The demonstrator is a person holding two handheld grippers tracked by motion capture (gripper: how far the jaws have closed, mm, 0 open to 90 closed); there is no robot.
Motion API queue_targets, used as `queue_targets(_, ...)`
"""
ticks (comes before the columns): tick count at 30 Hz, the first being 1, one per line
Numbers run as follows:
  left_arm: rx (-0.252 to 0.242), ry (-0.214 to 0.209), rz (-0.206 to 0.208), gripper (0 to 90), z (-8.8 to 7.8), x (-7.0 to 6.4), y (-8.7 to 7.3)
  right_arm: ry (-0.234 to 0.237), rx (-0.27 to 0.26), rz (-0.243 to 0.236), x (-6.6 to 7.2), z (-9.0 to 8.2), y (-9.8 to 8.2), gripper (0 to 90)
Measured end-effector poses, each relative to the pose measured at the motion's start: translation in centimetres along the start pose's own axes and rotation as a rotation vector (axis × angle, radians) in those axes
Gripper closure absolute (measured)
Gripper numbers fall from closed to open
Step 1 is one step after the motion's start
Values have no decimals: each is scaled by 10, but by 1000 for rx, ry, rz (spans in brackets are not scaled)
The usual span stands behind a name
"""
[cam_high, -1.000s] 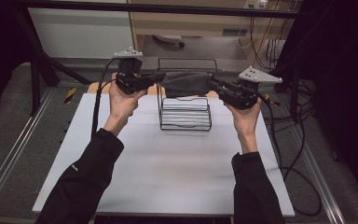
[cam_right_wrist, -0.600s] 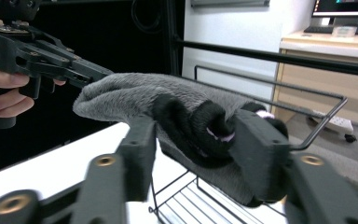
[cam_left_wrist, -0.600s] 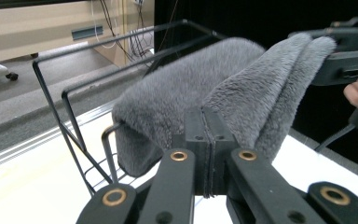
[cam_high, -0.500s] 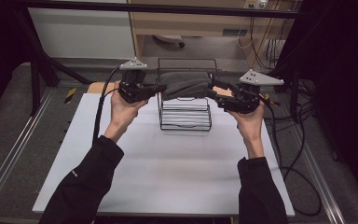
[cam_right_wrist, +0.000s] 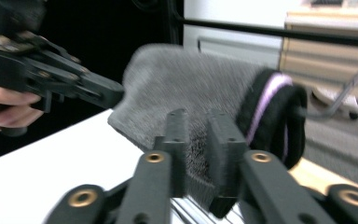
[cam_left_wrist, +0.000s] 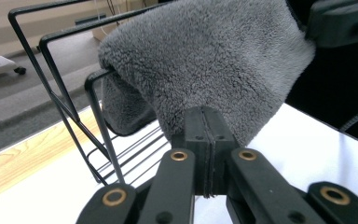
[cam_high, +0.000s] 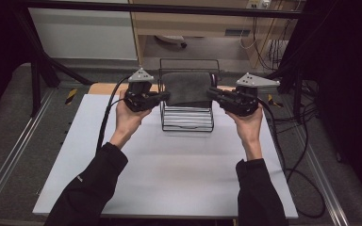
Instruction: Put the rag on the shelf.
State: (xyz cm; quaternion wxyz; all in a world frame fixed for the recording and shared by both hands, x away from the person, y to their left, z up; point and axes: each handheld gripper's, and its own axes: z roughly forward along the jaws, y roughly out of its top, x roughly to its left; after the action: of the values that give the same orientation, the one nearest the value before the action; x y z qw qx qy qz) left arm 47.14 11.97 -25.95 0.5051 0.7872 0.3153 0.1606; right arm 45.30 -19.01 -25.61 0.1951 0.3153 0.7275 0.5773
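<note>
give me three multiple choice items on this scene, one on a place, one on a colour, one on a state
1. Where is the grey fleece cloth?
A. flat on the white table
B. draped over the black wire rack
C. on the floor

2. What colour is the stripe on the cloth's dark edge?
A. pale purple
B. orange
C. green

3. How do the jaws of the left tool stand?
A. wide open, away from the cloth
B. shut on an edge of the cloth
C. shut on a rack wire

Answers:
1. B, since the high view shows the cloth hanging over the top of the wire rack, between the left tool and the right tool.
2. A, since the right gripper view shows a pale purple stripe along the black band.
3. B, since the left gripper view shows the jaws pressed together with fleece pinched at their tips.
</note>
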Motion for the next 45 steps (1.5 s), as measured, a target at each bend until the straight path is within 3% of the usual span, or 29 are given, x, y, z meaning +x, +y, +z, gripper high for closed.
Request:
queue_targets(5, 9, 11, -6, 893, 10, 1, -8, -27, 27, 53, -11, 9, -18, 866)
queue_targets(13, 1, 12, -19, 888, 15, 3, -13, -37, 0, 81, -18, 10, -31, 833)
queue_targets(16, -5, -3, -20, 835, 8, 3, -14, -17, -27, 89, -16, 3, -29, 766)
queue_targets(19, 11, -19, -18, 766, -1, 4, -17, 12, -38, 101, -14, -3, -27, 643)
queue_targets(22, 43, -19, -9, 677, -10, 6, -24, 9, -39, 88, -10, -10, -28, 513)
queue_targets(31, 96, 8, -47, 338, -33, 19, -64, 40, 9, 93, 3, -20, -35, 182)
queue_targets(37, 105, 31, -47, 178, -47, 21, -95, 46, 36, 65, 12, -22, -48, 94)
queue_targets(42, 126, 66, -57, 103, -52, 21, -121, 48, 92, 55, 16, -20, -66, 56)
queue_targets(45, 145, 97, -42, 85, -54, 20, -136, 54, 120, 61, 17, -17, -81, 25)
